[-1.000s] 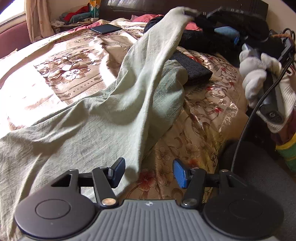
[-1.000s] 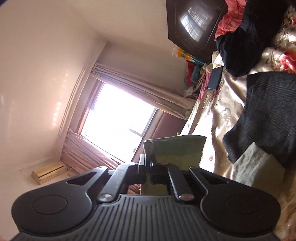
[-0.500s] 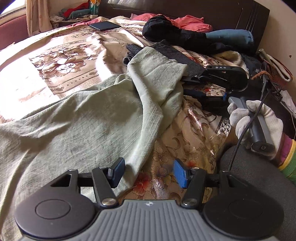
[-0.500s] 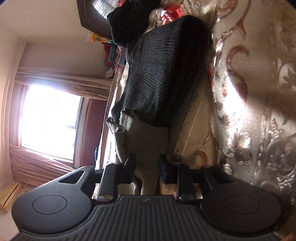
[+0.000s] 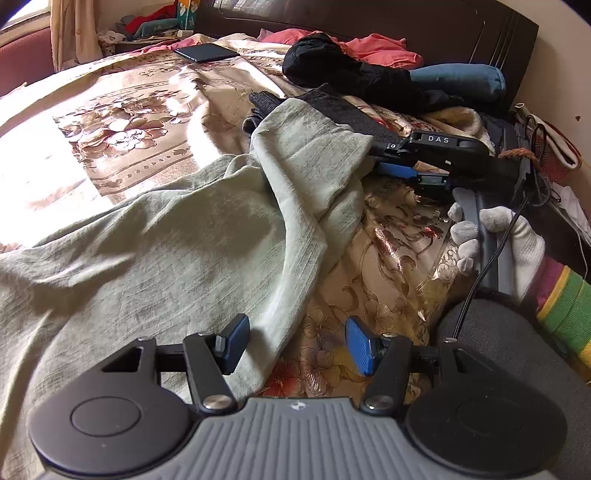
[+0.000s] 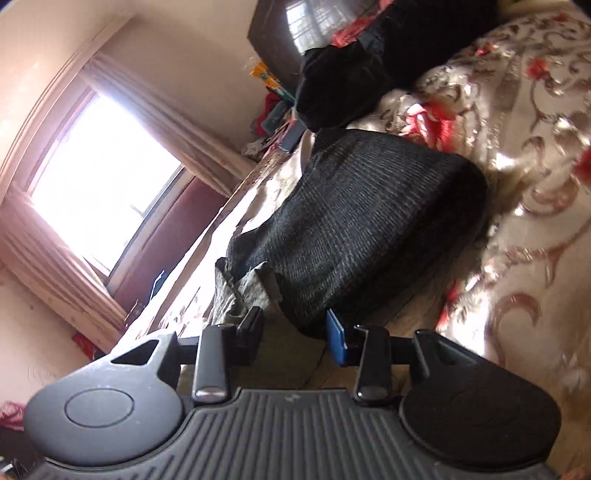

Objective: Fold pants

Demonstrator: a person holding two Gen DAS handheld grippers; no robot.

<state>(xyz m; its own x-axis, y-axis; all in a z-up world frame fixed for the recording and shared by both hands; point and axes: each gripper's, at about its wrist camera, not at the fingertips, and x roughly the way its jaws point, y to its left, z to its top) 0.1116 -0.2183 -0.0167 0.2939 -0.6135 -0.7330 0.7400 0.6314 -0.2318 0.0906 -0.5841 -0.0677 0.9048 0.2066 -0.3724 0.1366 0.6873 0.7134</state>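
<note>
The pale green pants (image 5: 207, 236) lie spread across the floral bedspread (image 5: 122, 122), most of the cloth flat and rumpled toward the near left, with one leg doubled over so that its hem end rests on a folded black knit garment (image 5: 343, 110) further up the bed. In the right wrist view the same hem (image 6: 247, 291) shows as a crumpled edge against that dark knit.

The left gripper (image 5: 295, 345) hovers low over the near edge of the pants with its jaws spread wide and nothing between them; the cloth's border runs just under its left finger. The right gripper (image 6: 295, 332) is at the leg end, jaws parted. From the left wrist view its tips look to sit just beside the hem rather than pinching it, though the cloth hides the exact contact, so I would not swear it is fully clear. The white-gloved right hand (image 5: 506, 243) grips its handle.

As for progress, I judge this early to midway: one leg appears laid over, but the fold is loose, wrinkled and off line, partly on another garment. Still to do, by my reading, are squaring the legs, smoothing them, and folding the length down into a compact stack.

Beyond lie a black clothes heap (image 5: 332, 66), pink fabric (image 5: 373, 48) and a dark headboard (image 5: 369, 22).
</note>
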